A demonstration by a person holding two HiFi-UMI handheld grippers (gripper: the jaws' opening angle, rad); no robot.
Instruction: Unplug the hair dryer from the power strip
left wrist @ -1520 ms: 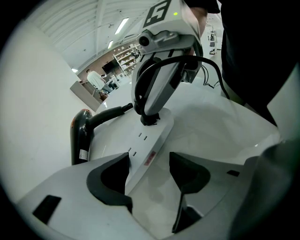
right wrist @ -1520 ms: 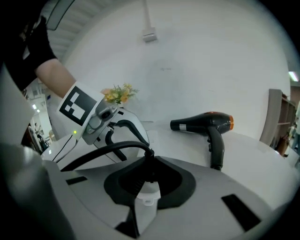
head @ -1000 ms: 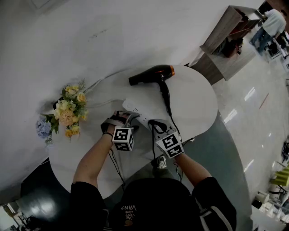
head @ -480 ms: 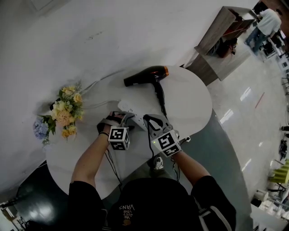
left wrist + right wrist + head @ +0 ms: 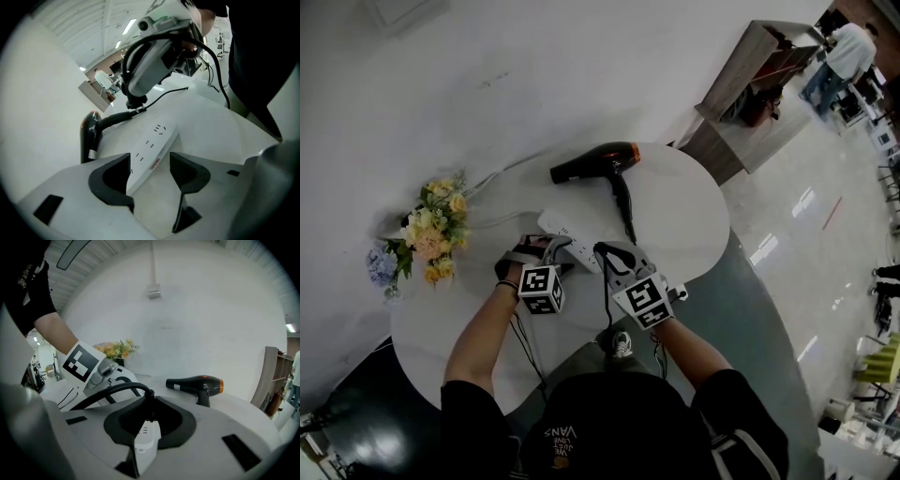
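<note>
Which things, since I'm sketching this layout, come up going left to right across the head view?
flower bouquet → left hand-held gripper → right hand-held gripper, closed on the plug → wooden shelf unit. The hair dryer and power strip overlap the grippers sideways, so they are left out.

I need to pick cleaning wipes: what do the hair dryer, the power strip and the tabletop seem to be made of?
Hair dryer: glossy black plastic with an orange band, going by the highlights on it.
Power strip: smooth white moulded plastic, matte.
Tabletop: smooth white surface, probably laminate or painted board; the look leaves it open.
</note>
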